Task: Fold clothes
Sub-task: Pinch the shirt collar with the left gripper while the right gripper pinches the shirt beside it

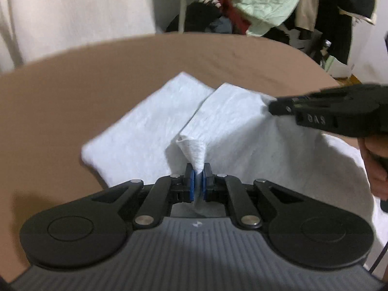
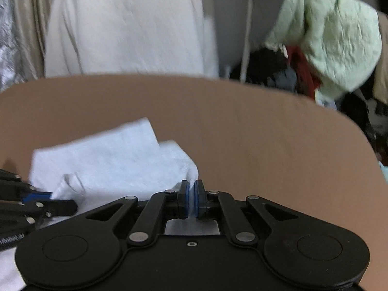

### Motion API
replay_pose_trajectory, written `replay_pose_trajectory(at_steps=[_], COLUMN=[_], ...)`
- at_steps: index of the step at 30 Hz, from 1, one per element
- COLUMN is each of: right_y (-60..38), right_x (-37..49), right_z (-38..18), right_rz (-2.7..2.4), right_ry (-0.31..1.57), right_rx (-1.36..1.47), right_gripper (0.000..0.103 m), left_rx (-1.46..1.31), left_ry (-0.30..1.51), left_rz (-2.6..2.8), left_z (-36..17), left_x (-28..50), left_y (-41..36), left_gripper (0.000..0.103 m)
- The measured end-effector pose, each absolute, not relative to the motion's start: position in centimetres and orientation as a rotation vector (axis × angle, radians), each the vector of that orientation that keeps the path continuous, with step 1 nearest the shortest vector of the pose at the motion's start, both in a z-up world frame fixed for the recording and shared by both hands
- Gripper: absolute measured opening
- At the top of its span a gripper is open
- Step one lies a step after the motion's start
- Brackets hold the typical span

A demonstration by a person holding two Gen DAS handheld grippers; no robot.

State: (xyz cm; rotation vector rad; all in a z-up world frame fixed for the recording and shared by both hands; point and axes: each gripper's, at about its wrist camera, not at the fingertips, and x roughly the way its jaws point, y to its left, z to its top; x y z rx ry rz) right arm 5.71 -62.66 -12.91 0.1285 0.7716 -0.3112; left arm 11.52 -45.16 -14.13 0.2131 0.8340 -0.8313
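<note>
A white garment (image 1: 150, 126) lies partly folded on a brown table (image 1: 60, 101). My left gripper (image 1: 199, 172) is shut on a pinched, cone-shaped corner of the garment and holds it lifted. My right gripper (image 2: 192, 189) is shut on another edge of the same white garment (image 2: 109, 155). In the left wrist view the right gripper (image 1: 274, 108) reaches in from the right and grips the cloth's far right edge. In the right wrist view the left gripper (image 2: 52, 195) shows at the lower left with its pinch of cloth.
Behind the table (image 2: 266, 133) hang a white sheet (image 2: 126, 24) and a pale green quilted garment (image 1: 264, 0), also in the right wrist view (image 2: 334, 36). Dark and red clothes (image 1: 232, 17) are piled at the back. A small box (image 1: 338, 68) sits past the table's right edge.
</note>
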Motion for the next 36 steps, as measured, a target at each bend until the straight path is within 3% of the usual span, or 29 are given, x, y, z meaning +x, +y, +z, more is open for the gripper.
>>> replay_pose_trajectory(at_steps=[8, 11, 12, 13, 15, 21, 27, 30, 34, 35, 36], right_y=[-64.4, -65.9, -66.3, -66.8, -67.6, -68.9, -66.8, -64.2, -62.7, -62.6, -62.4], right_x=[5.2, 4.8, 4.9, 5.0, 5.5, 5.0, 2.6, 3.4, 4.4, 4.5, 4.3], right_z=[-12.6, -12.5, -12.6, -12.6, -12.9, -12.3, -9.9, -8.5, -10.4, -11.2, -11.5], right_rz=[-0.332, -0.228, -0.211, -0.194, -0.182, -0.254, -0.070, -0.055, -0.118, -0.119, -0.111], right_ry=[0.678, 0.654, 0.645, 0.636, 0.644, 0.746, 0.685, 0.704, 0.799, 0.835, 0.839], right_rx=[0.193, 0.377, 0.413, 0.449, 0.494, 0.523, 0.704, 0.517, 0.319, 0.297, 0.281], right_gripper=[0.006, 0.014, 0.021, 0.040, 0.055, 0.055, 0.056, 0.066, 0.066, 0.061, 0.037], left_rx=[0.288, 0.207, 0.191, 0.199, 0.216, 0.166, 0.270, 0.222, 0.085, 0.081, 0.074], left_ry=[0.610, 0.662, 0.684, 0.693, 0.699, 0.758, 0.789, 0.848, 0.910, 0.894, 0.879], left_rz=[-0.931, -1.027, -1.038, -1.039, -1.068, -1.225, -1.223, -1.198, -1.134, -1.110, -1.095], left_z=[-11.2, -10.7, -10.9, -11.2, -11.5, -12.4, -13.1, -13.5, -13.1, -12.8, -12.4], left_x=[8.2, 7.7, 7.6, 7.5, 6.9, 4.7, 2.1, 2.7, 4.6, 4.8, 5.0], left_y=[-44.2, -43.6, -43.4, -43.5, -43.3, -40.9, -39.7, -38.8, -36.9, -36.7, -36.5], left_gripper=[0.005, 0.005, 0.005, 0.005, 0.005, 0.005, 0.005, 0.003, 0.002, 0.002, 0.002])
